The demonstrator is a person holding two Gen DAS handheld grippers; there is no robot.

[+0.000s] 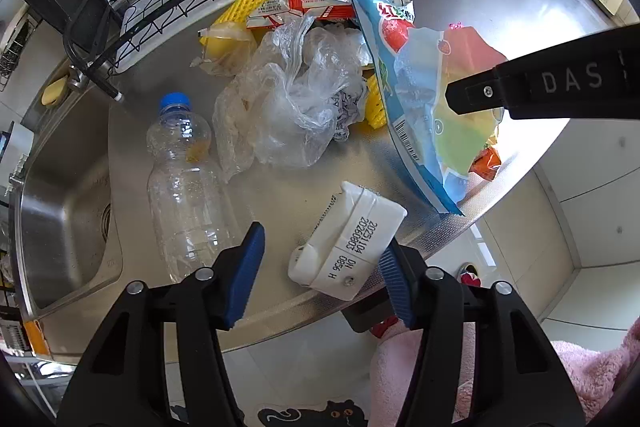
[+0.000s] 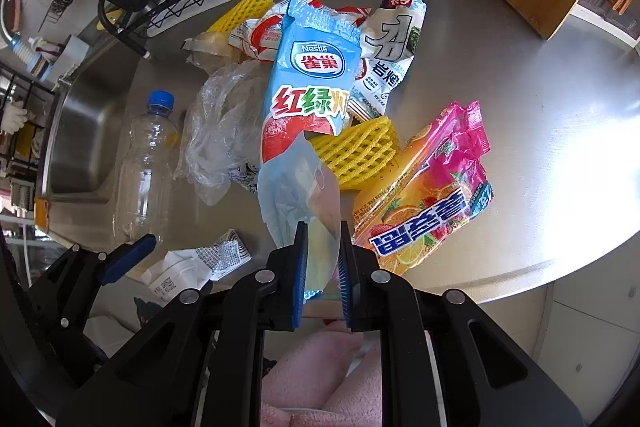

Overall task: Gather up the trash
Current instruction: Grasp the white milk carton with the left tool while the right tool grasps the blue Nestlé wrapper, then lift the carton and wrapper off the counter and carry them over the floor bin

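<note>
A blue ice-cream wrapper (image 2: 308, 99) stands lifted at frame centre; left of it lie a crumpled clear bag (image 2: 218, 131) and an empty bottle (image 2: 146, 163); a pink candy bag (image 2: 428, 187) lies right; a white carton (image 1: 348, 247) sits lower centre.

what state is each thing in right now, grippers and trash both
left gripper: open, white carton between its fingers
right gripper: shut on blue wrapper
blue wrapper: torn open, lifted
white carton: crushed, lying down
plastic bottle: capped, empty, lying down
plastic bag: crumpled

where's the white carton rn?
Left wrist view: white carton lies at the counter's front edge, between the open left gripper fingers, right of the clear bottle.
</note>
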